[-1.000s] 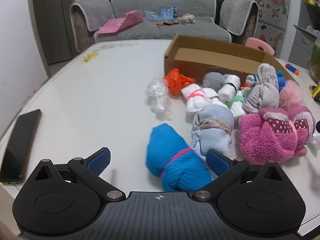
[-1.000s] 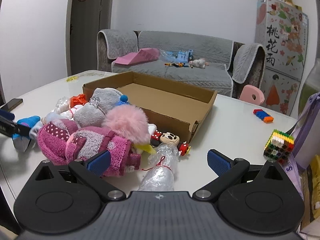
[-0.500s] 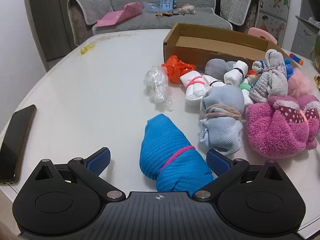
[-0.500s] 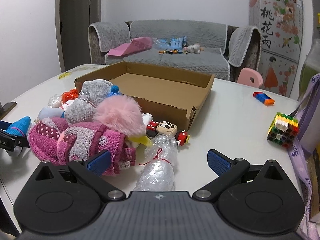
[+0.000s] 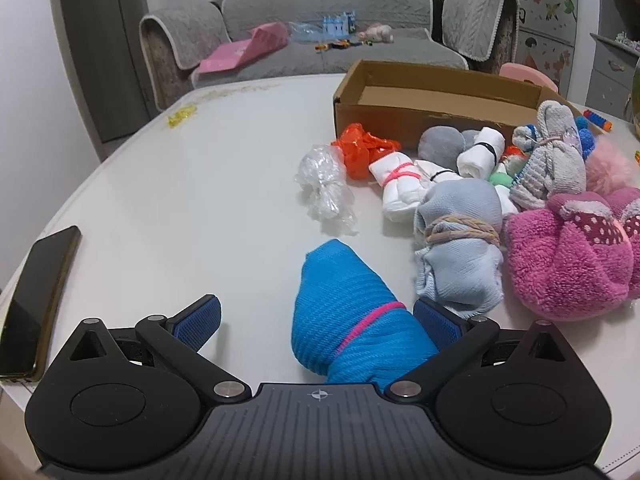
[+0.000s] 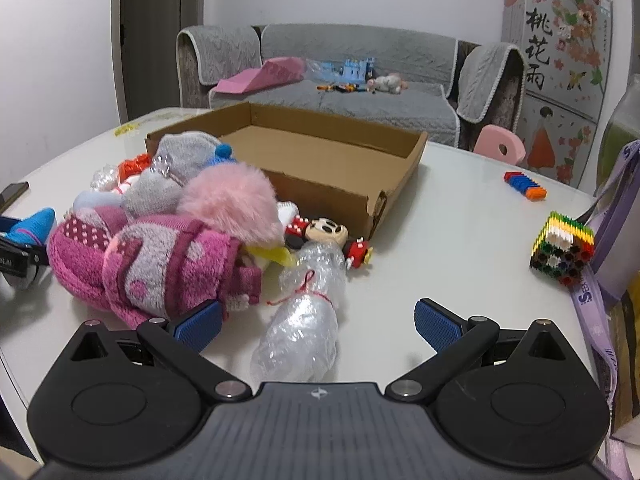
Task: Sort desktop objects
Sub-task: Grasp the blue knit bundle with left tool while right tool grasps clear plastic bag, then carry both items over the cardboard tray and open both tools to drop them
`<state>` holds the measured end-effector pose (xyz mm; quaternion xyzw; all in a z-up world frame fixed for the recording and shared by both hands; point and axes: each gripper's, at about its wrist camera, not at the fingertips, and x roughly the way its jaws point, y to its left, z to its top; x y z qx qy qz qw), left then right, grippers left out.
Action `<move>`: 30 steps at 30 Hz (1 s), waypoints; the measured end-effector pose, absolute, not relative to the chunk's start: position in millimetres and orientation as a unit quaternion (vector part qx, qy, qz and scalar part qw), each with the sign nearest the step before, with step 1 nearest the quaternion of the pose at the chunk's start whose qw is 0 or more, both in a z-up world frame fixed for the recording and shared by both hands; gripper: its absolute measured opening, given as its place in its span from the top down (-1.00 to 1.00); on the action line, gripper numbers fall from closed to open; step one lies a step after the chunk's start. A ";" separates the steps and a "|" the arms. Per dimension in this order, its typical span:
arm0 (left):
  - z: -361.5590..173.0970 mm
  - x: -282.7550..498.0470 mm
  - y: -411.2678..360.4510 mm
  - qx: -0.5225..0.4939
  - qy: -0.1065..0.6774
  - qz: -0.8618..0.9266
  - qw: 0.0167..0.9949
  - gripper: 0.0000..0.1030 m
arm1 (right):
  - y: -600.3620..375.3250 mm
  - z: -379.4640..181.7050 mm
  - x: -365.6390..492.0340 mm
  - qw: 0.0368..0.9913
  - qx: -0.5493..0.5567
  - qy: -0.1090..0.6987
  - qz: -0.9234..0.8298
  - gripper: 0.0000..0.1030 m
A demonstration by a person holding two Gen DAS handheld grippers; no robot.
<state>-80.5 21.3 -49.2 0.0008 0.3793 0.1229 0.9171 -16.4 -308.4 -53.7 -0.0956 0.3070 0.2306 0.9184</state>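
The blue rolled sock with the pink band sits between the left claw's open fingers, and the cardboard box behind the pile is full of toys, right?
Not quite: the cardboard box is empty, as the right wrist view shows. The rest holds: the blue rolled sock with its pink band sits between the open fingers of the left claw.

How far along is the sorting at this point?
Barely started. Done: nothing, since the cardboard box is empty. In hand: the open left claw straddles the blue sock roll, its right finger against it, not yet gripped; the open right claw sits over the clear plastic bundle. Left: the pink fuzzy bundle, the pompom and the other rolls on the table.
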 end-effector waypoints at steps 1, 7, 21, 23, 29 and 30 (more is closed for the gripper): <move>-49.7 -80.3 23.9 -0.006 0.378 0.121 0.918 -1.00 | -308.4 -55.0 -16.0 0.917 -0.097 0.310 0.230 -0.99; -53.0 -74.0 41.0 -0.042 0.377 0.122 0.917 -1.00 | -308.6 -61.0 -6.4 0.913 -0.075 0.337 0.219 -0.87; -48.5 -75.8 47.9 -0.031 0.353 0.117 0.928 -0.30 | -308.5 -63.5 -4.4 0.917 -0.074 0.346 0.182 0.35; -47.0 -75.4 48.0 -0.029 0.353 0.123 0.927 -0.23 | -308.1 -62.9 -5.4 0.917 -0.080 0.345 0.186 0.36; -35.4 -80.8 46.3 -0.033 0.342 0.106 0.933 -0.19 | -318.6 -54.4 -4.7 0.921 -0.065 0.337 0.184 0.37; -29.1 -81.2 44.9 -0.030 0.336 0.102 0.936 -0.19 | -320.7 -51.2 -4.4 0.923 -0.060 0.333 0.184 0.37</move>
